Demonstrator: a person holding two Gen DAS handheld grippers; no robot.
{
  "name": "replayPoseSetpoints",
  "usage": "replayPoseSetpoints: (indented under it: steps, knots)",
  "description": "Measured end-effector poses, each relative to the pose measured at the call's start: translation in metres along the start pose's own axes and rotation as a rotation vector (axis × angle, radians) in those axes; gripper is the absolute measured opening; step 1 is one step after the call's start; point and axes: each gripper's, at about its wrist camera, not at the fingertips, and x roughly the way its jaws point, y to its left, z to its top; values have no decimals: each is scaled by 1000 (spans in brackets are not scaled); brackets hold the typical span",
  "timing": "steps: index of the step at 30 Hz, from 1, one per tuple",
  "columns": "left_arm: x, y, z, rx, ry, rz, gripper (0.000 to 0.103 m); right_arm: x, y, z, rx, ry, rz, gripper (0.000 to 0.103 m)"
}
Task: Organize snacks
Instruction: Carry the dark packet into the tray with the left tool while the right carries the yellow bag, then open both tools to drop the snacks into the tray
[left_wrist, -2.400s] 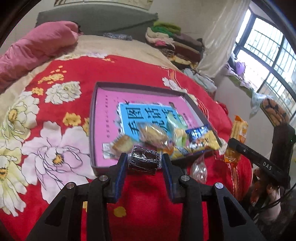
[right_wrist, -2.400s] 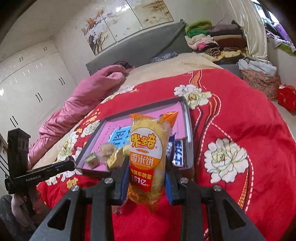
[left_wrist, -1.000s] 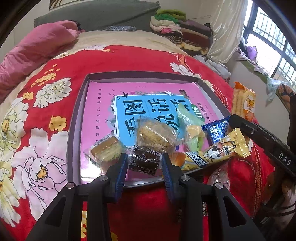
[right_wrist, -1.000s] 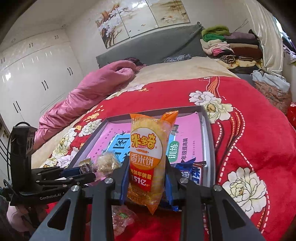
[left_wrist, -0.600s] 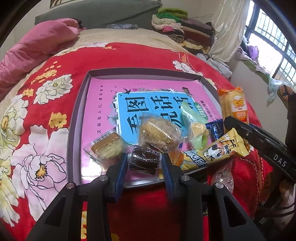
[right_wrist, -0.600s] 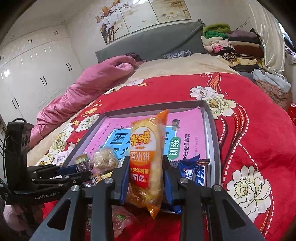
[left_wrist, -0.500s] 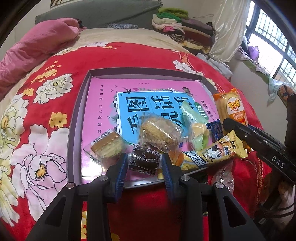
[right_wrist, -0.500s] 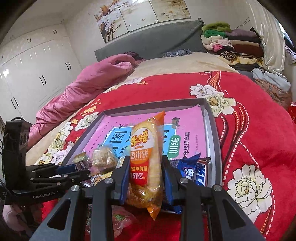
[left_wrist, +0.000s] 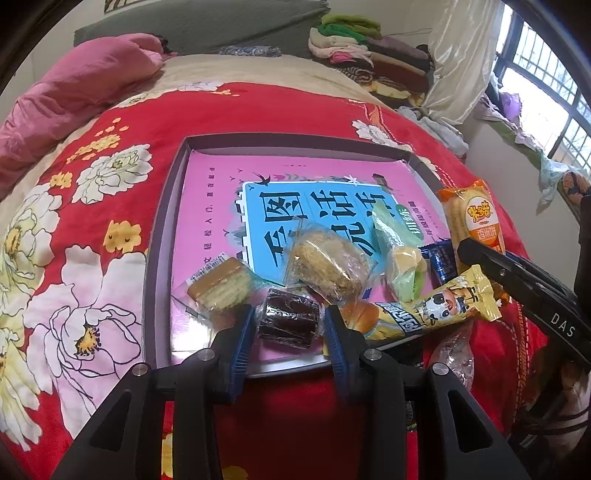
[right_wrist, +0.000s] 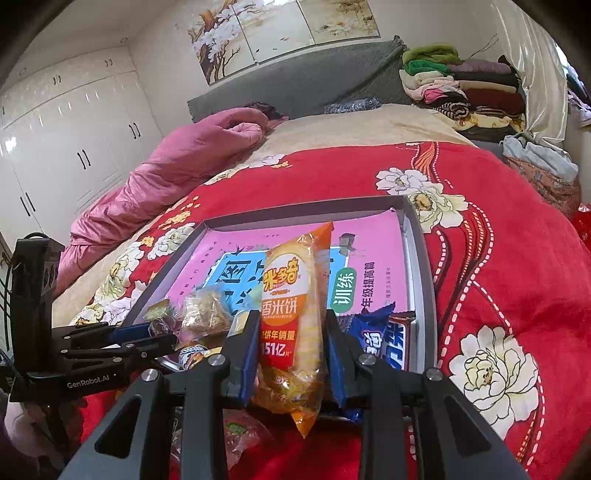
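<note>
Rice cracker pack (right_wrist: 291, 325): long axis near vertical at frame centre, orange crimped end up, tilted slightly right, lower end hanging below the fingers. Glossy orange-and-clear film, ridged stack of pale crackers inside, red label band with white characters. Clamped at mid-length by right gripper (right_wrist: 290, 343), blue pads pressed on both sides, held above the near right corner of the tray (right_wrist: 419, 258).

Brownie (left_wrist: 289, 323): short dark block in crinkled clear wrap, long axis left to right across lower centre of frame. Pinched between the blue pads of left gripper (left_wrist: 289, 332), just over the tray's near edge.

In the tray (left_wrist: 162, 236), grey-rimmed and shallow: pink-and-blue book (left_wrist: 295, 210) lying flat, sponge cake (left_wrist: 218, 282), crumbly cake (left_wrist: 327, 264), green packet (left_wrist: 397, 258), yellow roll (left_wrist: 424, 312), blue bar (right_wrist: 384, 339). Underneath, plush red floral blanket (left_wrist: 74, 258).
</note>
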Motion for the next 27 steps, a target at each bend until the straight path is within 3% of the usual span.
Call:
replayPoseSetpoints:
  steps: [13, 27]
  knots:
    - [-2, 0, 0, 1, -7, 4, 42, -6, -2, 1, 16, -19, 3, 34]
    - [-16, -4, 3, 7, -32, -14, 60, -23, -13, 7, 78, -70, 17, 45]
